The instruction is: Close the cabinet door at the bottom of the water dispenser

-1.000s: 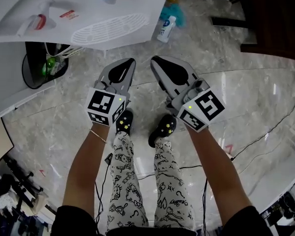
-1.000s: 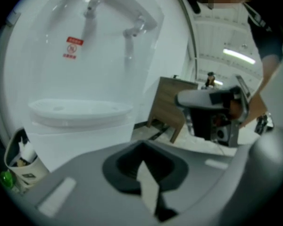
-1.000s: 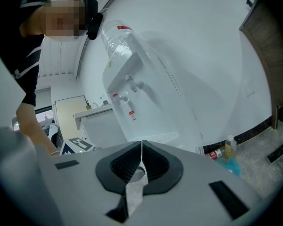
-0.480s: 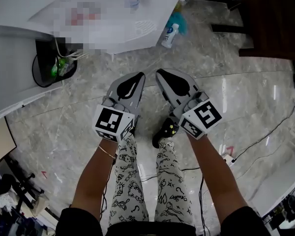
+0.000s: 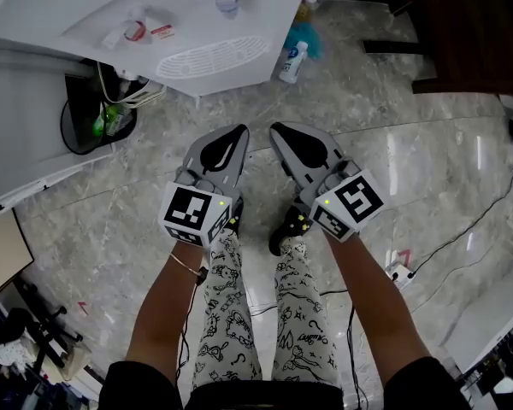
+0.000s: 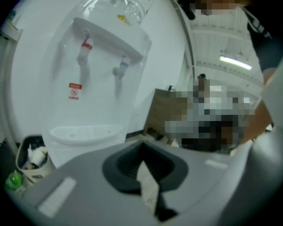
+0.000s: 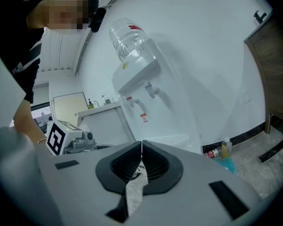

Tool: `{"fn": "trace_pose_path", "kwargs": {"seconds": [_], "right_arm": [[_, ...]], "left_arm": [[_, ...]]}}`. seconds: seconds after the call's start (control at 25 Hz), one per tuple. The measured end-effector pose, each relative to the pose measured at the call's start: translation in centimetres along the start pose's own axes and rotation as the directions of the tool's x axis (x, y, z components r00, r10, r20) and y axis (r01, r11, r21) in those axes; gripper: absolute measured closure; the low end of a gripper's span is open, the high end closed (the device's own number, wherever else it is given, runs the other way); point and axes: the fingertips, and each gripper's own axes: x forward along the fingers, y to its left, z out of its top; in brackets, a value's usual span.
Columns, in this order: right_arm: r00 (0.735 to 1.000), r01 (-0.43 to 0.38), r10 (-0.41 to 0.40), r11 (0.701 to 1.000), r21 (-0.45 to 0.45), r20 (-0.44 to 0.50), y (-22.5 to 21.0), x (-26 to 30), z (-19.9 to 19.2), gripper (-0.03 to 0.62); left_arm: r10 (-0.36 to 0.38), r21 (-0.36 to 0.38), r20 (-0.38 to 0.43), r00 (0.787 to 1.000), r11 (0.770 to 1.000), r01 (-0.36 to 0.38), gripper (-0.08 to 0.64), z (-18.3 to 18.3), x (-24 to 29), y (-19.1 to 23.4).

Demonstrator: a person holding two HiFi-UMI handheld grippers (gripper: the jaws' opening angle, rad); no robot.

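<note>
Head view: water dispenser at top left, seen from above. Only its top and the white drip tray show. The cabinet door sits below that overhang and is out of sight from here. Left gripper and right gripper are held side by side over the marble floor, both pointing toward the dispenser and near it but not touching. A black bin stands just left of the dispenser, and a small bottle lies on the floor to its right.

Left gripper view: the jaws are pressed together with nothing between them. The dispenser fills the upper left, with taps and drip tray clear. The gripper's grey body covers everything under the tray, so the door cannot be read.

Right gripper view: the jaws meet along a thin seam and hold nothing. The dispenser stands ahead with the inverted water bottle on top. Its lower cabinet is again hidden behind the gripper body.

Progress, as a judgement: neither gripper is in contact with the dispenser, and no view shows the door, so I cannot tell whether it stands open or shut. The stance reads as either the approach or the step away. If the door is open, the push on it is what remains
</note>
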Motion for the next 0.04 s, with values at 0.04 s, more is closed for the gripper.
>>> {"fn": "trace_pose_path", "kwargs": {"seconds": [0.04], "right_arm": [[1.000, -0.002, 0.002, 1.000, -0.002, -0.002, 0.10, -0.04, 0.06, 0.575]], "left_arm": [[0.002, 0.001, -0.002, 1.000, 1.000, -0.002, 0.560, 0.04, -0.11, 0.00]]}}
